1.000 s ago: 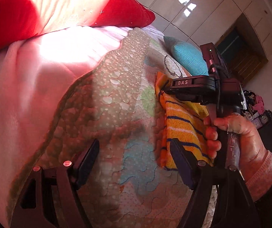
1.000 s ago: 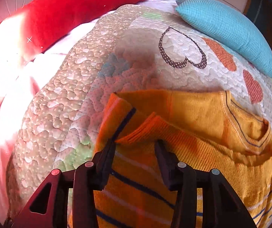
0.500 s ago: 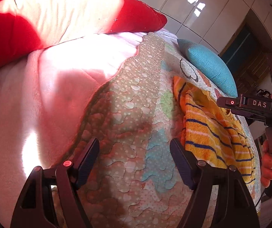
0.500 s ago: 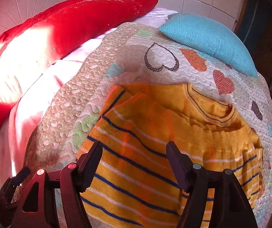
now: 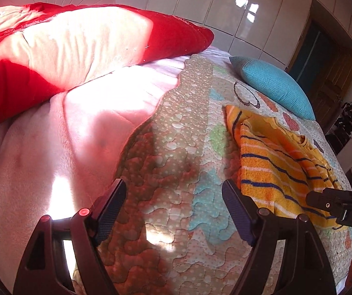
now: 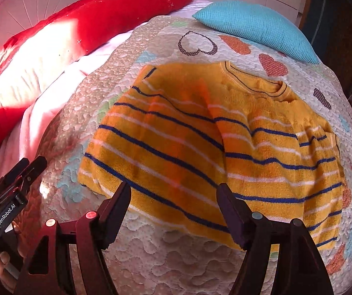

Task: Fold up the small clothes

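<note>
- Hovering over the quilt (image 6: pixel 176 258), the right gripper (image 6: pixel 173 204) had its jaws spread wide, nothing between them, the sweater's hem just past the fingertips.
- The striped sweater (image 6: pixel 200 142) lay flat at the middle of the right wrist view, neckline toward 1 o'clock, near the blue cushion (image 6: pixel 254 27) but not touching it.
- One side looked already laid inward: an orange ridge ran from 12 to 6 o'clock down the middle of the garment. My read, not a certainty.
- The left gripper (image 5: pixel 173 206) also stood open and empty, over bare quilt, with the sweater off at its 2 o'clock.
- In that left view the right tool's black body poked in at 4 o'clock, just beside the sweater's lower edge.
- The red pillow (image 5: pixel 77 49) and the pink blanket (image 5: pixel 40 147) sat well clear at 10 o'clock.
- For the next fold, I judged the clean way was to pinch the hem at both corners, one gripper each.
- Lifting evenly and carrying toward the neckline should keep the stripes lined up.
- Knit this thick may bunch if only one layer is caught, so a grip over both layers seemed wise.
</note>
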### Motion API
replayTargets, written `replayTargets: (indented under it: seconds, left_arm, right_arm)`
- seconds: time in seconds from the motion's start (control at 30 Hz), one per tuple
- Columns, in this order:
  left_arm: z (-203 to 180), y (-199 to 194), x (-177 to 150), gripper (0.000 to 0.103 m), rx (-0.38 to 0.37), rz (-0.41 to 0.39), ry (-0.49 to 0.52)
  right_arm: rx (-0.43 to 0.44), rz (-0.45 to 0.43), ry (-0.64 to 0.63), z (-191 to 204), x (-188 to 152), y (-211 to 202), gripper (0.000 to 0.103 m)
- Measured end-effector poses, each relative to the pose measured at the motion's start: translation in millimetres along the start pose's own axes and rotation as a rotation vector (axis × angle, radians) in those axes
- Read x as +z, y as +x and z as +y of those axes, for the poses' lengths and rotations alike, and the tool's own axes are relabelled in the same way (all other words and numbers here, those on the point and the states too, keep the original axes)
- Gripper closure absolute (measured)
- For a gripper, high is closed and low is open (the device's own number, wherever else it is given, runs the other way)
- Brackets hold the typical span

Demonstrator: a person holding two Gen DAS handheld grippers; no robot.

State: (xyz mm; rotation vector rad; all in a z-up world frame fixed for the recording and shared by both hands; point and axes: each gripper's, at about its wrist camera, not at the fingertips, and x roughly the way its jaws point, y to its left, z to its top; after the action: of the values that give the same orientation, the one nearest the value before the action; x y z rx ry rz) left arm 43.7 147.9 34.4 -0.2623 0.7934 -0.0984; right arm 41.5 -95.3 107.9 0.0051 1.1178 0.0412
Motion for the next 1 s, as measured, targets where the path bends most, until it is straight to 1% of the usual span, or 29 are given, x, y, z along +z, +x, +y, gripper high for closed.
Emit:
replayTargets:
  seconds: [0.13,0.33,0.67,0.83,1.0]
  left_arm:
    - [0.2,3.5,-0.5,0.024,0.008,0.012,-0.001]
    - [-0.4,7.1,-0.9,0.024,0.011,0.025,0.001]
    - [3.9,7.2,-2.9,0.024,0.014,0.041,-0.010]
    - [14.6,7.9,-1.7,0.024,0.009,0.056,-0.042]
    - [37.8,1.3,4.9,0.024,0.017,0.035,-0.110]
  right_arm:
    - [0.010,-0.006,0.004,1.9,4.6,1.4,0.026]
    - [0.008,0.003,-0.031,16.8,8.5,10.0,0.026]
    - [0.017,0.005,-0.045,36.5,19.3,16.0,0.026]
    - [0.002,0.007,-0.068,46.9,20.3,18.8,0.025]
    - [-0.013,-0.003,-0.081,54.4,24.2,19.1,0.025]
